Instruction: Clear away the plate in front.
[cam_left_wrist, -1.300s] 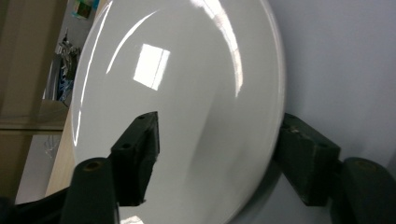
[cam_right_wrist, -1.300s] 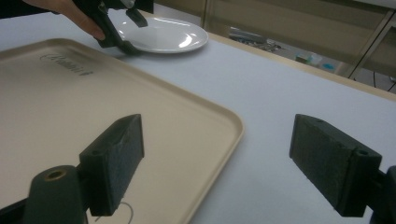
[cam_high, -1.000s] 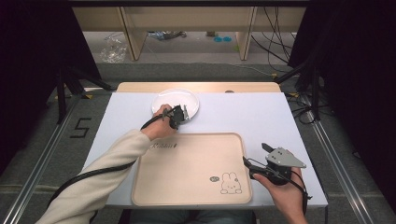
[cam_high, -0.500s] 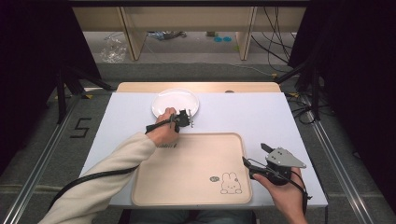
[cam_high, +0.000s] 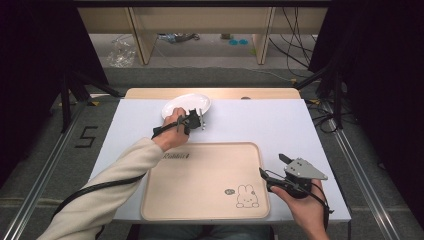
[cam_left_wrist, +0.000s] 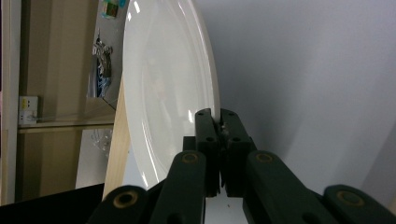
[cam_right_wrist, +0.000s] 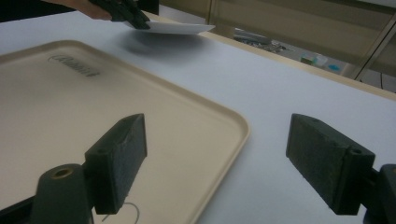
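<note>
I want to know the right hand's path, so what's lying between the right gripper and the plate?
Between the right gripper and the plate lie the tray's far right corner and bare white table, as the high view and right gripper view show.

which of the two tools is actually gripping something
The left tool: its jaws are shut on the white plate's rim. The right tool hangs open beside the tray.

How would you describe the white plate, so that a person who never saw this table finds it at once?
Start from the big beige tray near the person, then look past its far left corner. There the white plate lies, with the left gripper shut on its near rim. It is the sole round, glossy white thing.
</note>
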